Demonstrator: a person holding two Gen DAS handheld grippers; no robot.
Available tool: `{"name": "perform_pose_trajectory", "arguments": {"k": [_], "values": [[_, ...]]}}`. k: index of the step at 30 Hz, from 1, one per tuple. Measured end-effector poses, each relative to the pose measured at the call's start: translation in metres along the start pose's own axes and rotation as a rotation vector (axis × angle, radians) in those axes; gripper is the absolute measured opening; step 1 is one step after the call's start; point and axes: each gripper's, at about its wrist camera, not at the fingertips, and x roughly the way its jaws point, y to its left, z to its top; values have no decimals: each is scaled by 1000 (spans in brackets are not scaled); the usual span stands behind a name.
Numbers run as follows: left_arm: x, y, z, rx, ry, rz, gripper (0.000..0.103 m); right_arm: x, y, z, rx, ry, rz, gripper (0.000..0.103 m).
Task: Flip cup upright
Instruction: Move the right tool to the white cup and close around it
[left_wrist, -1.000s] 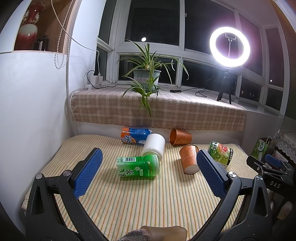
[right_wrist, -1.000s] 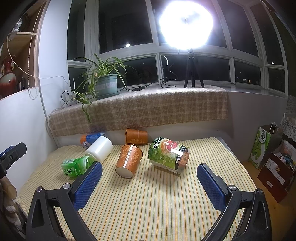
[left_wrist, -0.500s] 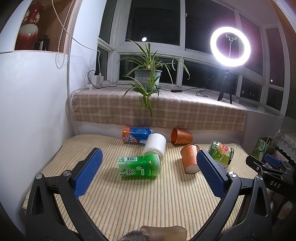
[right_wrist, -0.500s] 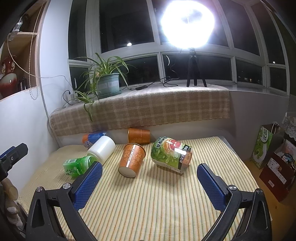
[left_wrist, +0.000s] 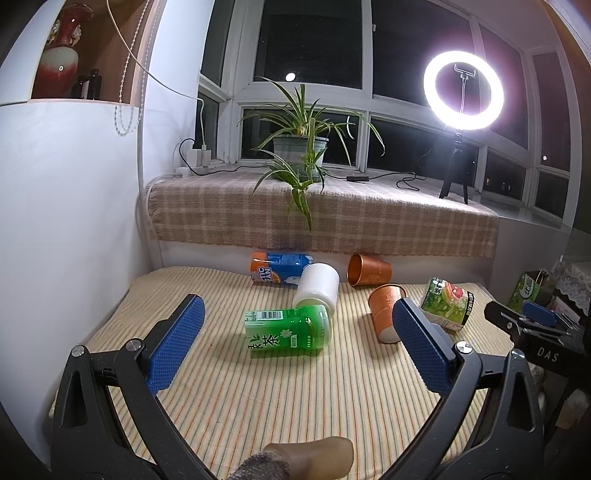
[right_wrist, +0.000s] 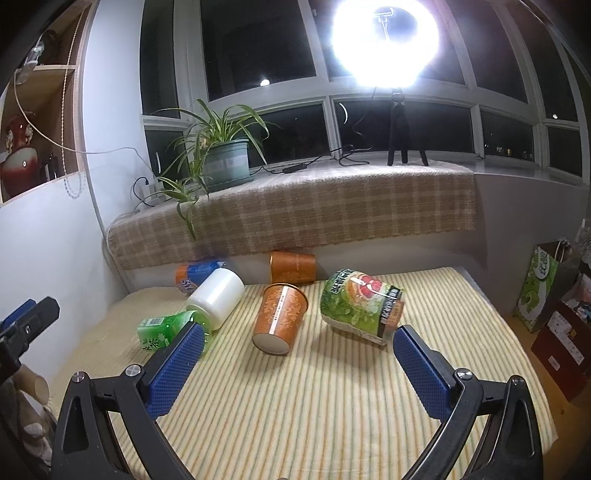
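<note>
Several cups lie on their sides on a striped mat (left_wrist: 295, 398). A green cup (left_wrist: 286, 328) lies in front of my open, empty left gripper (left_wrist: 295, 343), with a white cup (left_wrist: 318, 288) just behind it. An orange patterned cup (right_wrist: 279, 318) lies ahead of my open, empty right gripper (right_wrist: 295, 350), base toward me. A green cup with fruit print (right_wrist: 360, 306) lies to its right. A copper cup (right_wrist: 292, 266) and a blue-orange cup (right_wrist: 192, 275) lie at the back wall. The orange patterned cup also shows in the left wrist view (left_wrist: 384, 313).
A plaid-covered ledge (left_wrist: 325, 218) behind the mat holds a potted plant (left_wrist: 300, 151) and a ring light on a tripod (left_wrist: 461, 110). A white wall (left_wrist: 66, 221) bounds the left. Bags (right_wrist: 543, 291) stand on the floor beyond the right edge.
Both grippers have drifted slightly forward and toward the cups; the cups sit a little nearer in both views. No cup has moved and both grippers stay open.
</note>
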Motion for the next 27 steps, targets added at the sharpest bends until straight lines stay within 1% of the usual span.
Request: {"name": "perform_pose_trajectory", "arguments": {"k": [8, 13, 19, 22, 25, 27], "values": [[2, 7, -1, 7, 11, 20, 103, 26, 17, 11, 9, 42, 86, 103], [5, 17, -4, -4, 28, 30, 103, 51, 33, 19, 15, 91, 147, 103], [9, 37, -14, -19, 69, 66, 103, 89, 47, 27, 67, 192, 233, 103], [9, 53, -23, -37, 94, 92, 103, 108, 52, 31, 113, 249, 277, 101], [7, 68, -32, -57, 121, 120, 103, 129, 59, 36, 143, 294, 299, 98], [4, 78, -39, -70, 135, 142, 103, 149, 64, 40, 166, 348, 314, 95]]}}
